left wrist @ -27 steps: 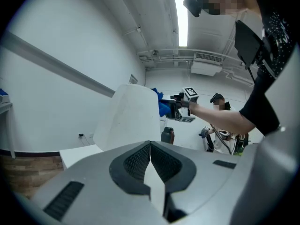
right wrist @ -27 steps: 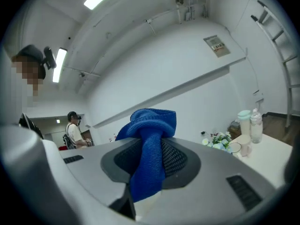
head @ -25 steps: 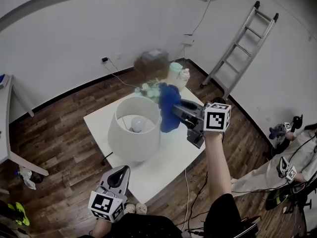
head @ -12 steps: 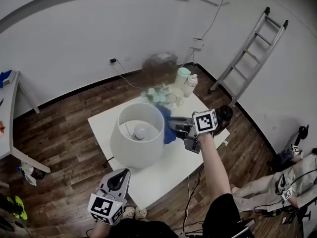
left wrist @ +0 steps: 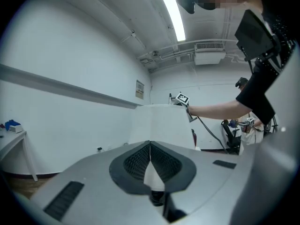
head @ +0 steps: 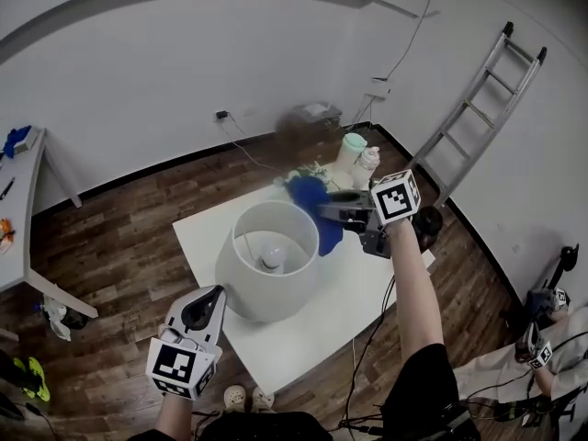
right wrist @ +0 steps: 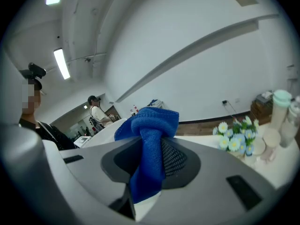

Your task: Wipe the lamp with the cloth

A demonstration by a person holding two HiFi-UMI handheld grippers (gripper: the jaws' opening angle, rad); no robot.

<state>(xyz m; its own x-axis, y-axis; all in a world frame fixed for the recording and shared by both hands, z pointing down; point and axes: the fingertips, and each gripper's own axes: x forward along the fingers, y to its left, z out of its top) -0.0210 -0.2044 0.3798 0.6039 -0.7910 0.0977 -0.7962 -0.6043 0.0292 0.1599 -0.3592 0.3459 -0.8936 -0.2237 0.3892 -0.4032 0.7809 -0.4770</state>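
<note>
A white lamp (head: 268,274) with a drum shade stands on the white table (head: 344,292); its bulb shows inside the shade. My right gripper (head: 323,208) is shut on a blue cloth (head: 313,205) that hangs against the shade's far right rim. The right gripper view shows the cloth (right wrist: 149,142) bunched between the jaws. My left gripper (head: 204,307) is held low in front of the table, shut and holding nothing. In the left gripper view the shade (left wrist: 159,125) rises just beyond the closed jaws.
A bunch of artificial flowers (head: 308,175), a pale cup with a green lid (head: 352,150) and a bottle (head: 368,162) stand at the table's far corner. A ladder (head: 487,99) leans on the right wall. Another table (head: 23,219) is at the left.
My right gripper has carried the cloth from the shade's right side up and back to its far right rim. The head view has shifted slightly. The left gripper stays low, a little further left.
</note>
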